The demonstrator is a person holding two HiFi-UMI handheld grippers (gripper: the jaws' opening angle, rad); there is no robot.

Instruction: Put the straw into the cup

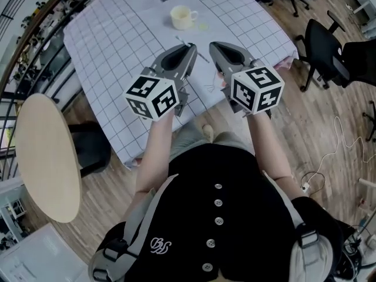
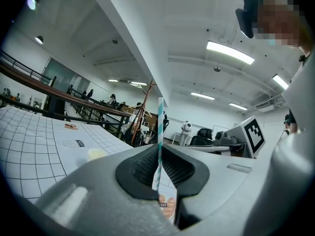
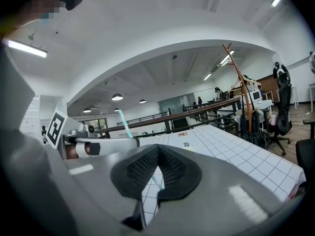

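The thin straw with blue-green and white stripes (image 2: 160, 127) stands straight up in the left gripper (image 2: 159, 150), whose jaws are squeezed shut on it. The straw's lower part is hidden behind the grey jaws.

In the head view the straw is only a faint thin line in the upper middle, between the two gripper tips. The small cream cup with a handle (image 1: 183, 17) sits well apart from it, near the top of the picture, on the table with the white checked cloth (image 1: 117, 51).

The right gripper (image 3: 157, 149) has its tips pressed together. A bit of straw shows in the gap below them; I cannot tell if it touches.

The small printed labels on the cloth are too tiny to read.
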